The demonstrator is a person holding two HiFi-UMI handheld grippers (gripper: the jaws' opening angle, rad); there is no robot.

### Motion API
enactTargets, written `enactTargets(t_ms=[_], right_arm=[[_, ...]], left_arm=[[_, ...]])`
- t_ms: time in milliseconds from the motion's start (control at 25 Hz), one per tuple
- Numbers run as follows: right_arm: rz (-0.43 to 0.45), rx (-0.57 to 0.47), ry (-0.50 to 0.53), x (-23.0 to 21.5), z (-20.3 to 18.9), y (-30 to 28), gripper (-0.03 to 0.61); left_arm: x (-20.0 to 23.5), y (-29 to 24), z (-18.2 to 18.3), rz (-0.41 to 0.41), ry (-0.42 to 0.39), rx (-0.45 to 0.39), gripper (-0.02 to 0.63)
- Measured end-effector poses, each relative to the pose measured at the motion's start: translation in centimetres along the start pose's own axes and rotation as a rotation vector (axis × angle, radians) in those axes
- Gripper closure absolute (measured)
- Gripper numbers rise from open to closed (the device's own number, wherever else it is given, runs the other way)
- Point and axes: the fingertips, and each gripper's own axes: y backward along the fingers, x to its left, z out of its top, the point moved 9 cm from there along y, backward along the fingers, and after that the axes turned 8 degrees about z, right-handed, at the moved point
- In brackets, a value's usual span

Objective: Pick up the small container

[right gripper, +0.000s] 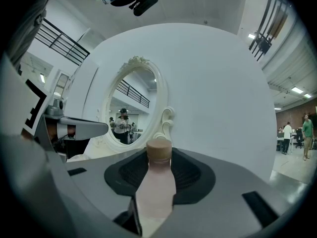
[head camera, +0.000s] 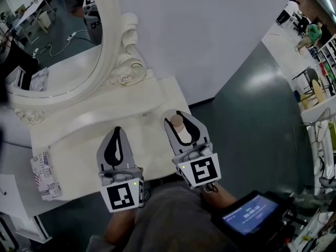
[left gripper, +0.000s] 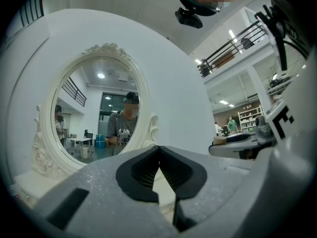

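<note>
Right gripper, lower centre of the frame, clamps the small container; left gripper beside it is closed and empty, over the white table.

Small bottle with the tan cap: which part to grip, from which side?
Grip the small bottle by its pale body, below the tan cap, one pad on each side, as the right gripper holds it. The body is longer and wider than the cap, giving the pads more surface.
</note>
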Motion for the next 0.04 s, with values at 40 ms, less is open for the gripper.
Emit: enactTargets(t_ms=[40], right_arm=[[-0.004,0.003,0.000,-0.03,0.06,-0.03,0.436]], left_arm=[[-0.01,-0.04,0.00,-0.001,0.001,-0.001,0.600]])
